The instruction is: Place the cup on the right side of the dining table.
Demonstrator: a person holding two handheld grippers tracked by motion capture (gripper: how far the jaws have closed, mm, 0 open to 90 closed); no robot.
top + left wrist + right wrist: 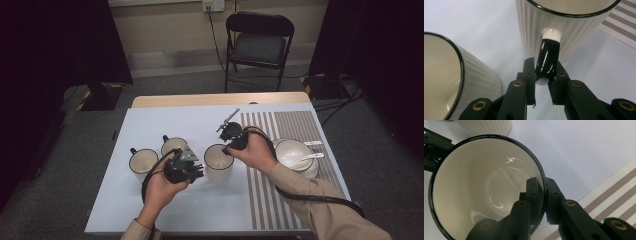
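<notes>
A studio-like recording room: black curtains, folding chair, floor cables.

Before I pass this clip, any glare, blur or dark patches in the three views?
High view: black upper corners, soft detail, table evenly lit. Left gripper view: streak glare on the mug handle, near mug blurred. Right gripper view: bright highlights inside the mug, right gripper soft-edged.

A black folding chair stands beyond the table; wall outlet above it.
</notes>
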